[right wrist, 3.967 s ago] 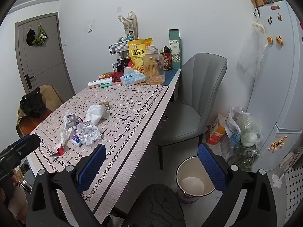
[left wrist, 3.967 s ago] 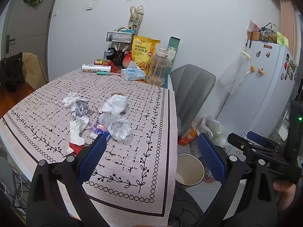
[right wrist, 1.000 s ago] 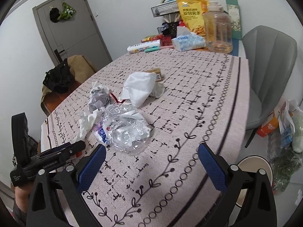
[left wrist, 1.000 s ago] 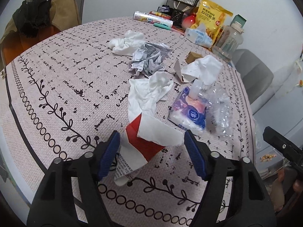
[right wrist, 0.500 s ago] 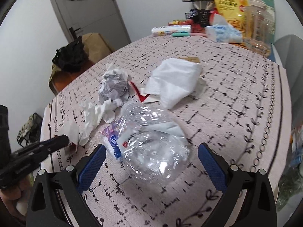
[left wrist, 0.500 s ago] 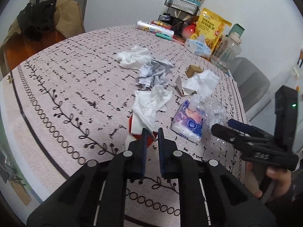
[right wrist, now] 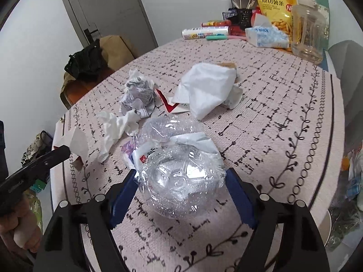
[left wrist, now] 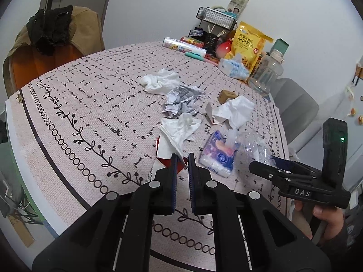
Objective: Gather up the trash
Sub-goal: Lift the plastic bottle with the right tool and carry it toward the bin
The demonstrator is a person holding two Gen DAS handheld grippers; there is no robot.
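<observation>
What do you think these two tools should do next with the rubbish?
Probably the right tool should finish closing on the crushed clear plastic bottle between its blue pads, which have just been closing. The left tool already pinches the red and white paper wrapper, so both could then lift.

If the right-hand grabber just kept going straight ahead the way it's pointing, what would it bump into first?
The crushed clear plastic bottle: it already sits between the right gripper's fingers, whose jaws have just been closing. Whether the pads touch it yet is unclear. Beyond lies crumpled white paper.
</observation>
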